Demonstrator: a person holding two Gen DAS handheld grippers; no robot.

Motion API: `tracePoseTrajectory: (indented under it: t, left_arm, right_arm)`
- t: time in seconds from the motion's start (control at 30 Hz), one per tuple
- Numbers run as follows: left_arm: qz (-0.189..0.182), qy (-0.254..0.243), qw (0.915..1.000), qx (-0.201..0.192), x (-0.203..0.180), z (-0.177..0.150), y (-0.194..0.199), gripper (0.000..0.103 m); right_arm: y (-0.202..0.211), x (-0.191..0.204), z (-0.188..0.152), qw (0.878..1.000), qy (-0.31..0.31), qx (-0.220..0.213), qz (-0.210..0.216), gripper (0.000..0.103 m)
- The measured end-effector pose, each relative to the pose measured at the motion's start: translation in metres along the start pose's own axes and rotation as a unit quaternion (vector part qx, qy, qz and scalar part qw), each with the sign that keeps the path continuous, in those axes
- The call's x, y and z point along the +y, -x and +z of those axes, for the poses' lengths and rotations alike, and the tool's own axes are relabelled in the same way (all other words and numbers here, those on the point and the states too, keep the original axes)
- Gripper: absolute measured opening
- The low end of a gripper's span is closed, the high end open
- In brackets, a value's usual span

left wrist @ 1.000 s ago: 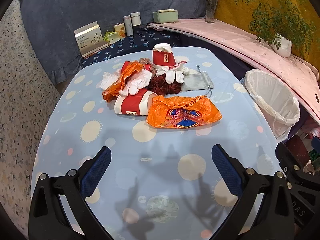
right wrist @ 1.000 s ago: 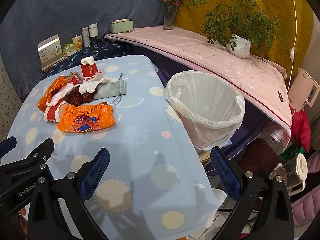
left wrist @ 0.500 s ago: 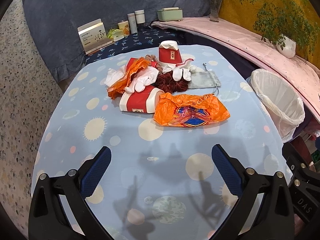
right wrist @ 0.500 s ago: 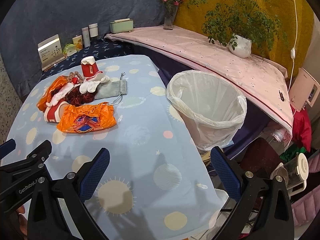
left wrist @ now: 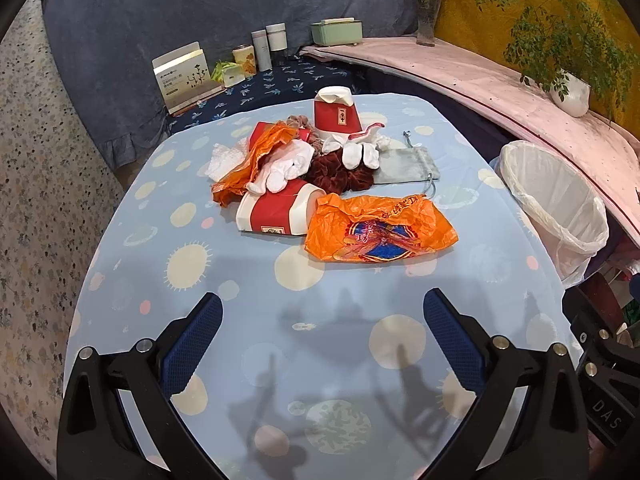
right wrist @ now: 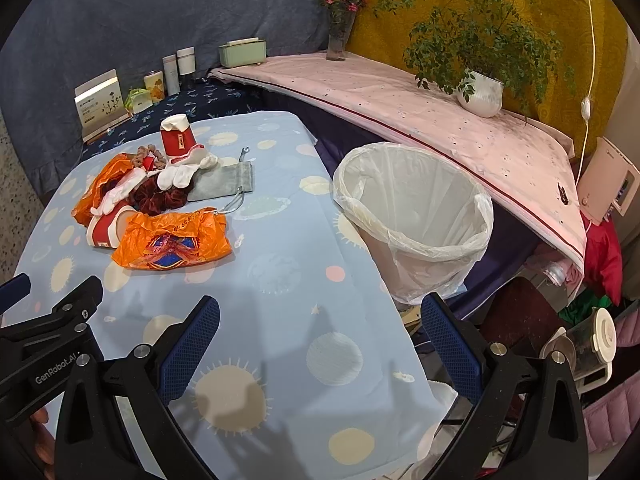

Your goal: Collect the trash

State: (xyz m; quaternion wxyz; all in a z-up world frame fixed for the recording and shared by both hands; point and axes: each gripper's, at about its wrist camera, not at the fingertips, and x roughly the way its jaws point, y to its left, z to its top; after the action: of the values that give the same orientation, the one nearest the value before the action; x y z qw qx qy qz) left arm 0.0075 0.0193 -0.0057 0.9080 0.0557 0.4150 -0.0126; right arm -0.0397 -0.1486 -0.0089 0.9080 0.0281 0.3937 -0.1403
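A heap of trash lies mid-table: an orange plastic bag [left wrist: 380, 230] [right wrist: 172, 240], a red-and-white paper cup on its side [left wrist: 276, 214] [right wrist: 105, 229], an upturned red cup [left wrist: 336, 114] [right wrist: 178, 140], white gloves [left wrist: 286, 168], a dark red scrunchie [left wrist: 336, 174], a grey pouch [left wrist: 404, 166] [right wrist: 224, 180] and a second orange bag [left wrist: 248, 166]. A bin lined with a white bag [left wrist: 556, 204] [right wrist: 416, 220] stands at the table's right edge. My left gripper [left wrist: 322, 320] is open and empty, short of the heap. My right gripper [right wrist: 320, 322] is open and empty, over the table's near right part.
The table has a light blue cloth with dots [left wrist: 296, 268]. Behind it are a dark shelf with a box [left wrist: 186, 76] and bottles [left wrist: 270, 46], and a pink ledge [right wrist: 400, 96] with a potted plant [right wrist: 480, 94] and a vase [right wrist: 338, 36]. Clutter lies on the floor at right [right wrist: 592, 336].
The left gripper has drawn back and risen slightly, so the heap sits a little farther off and more centred. The right view has barely shifted. Both grippers stay open.
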Motion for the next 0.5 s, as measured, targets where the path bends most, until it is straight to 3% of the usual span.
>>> tracePoseTrajectory:
  t: [0.23,0.5]
  left_arm:
    - [-0.005,0.009,0.9998,0.015,0.0019,0.0010,-0.0037,0.096]
    - [-0.011,-0.003,0.9999,0.004,0.0008,0.0011,-0.0005,0.096]
  right_arm:
    - [0.0006,-0.0037,0.0029,1.000,-0.004,-0.005,-0.004,0.096]
    - [0.0002,-0.0027,0.0025,1.000,-0.006,-0.006,-0.003,0.096]
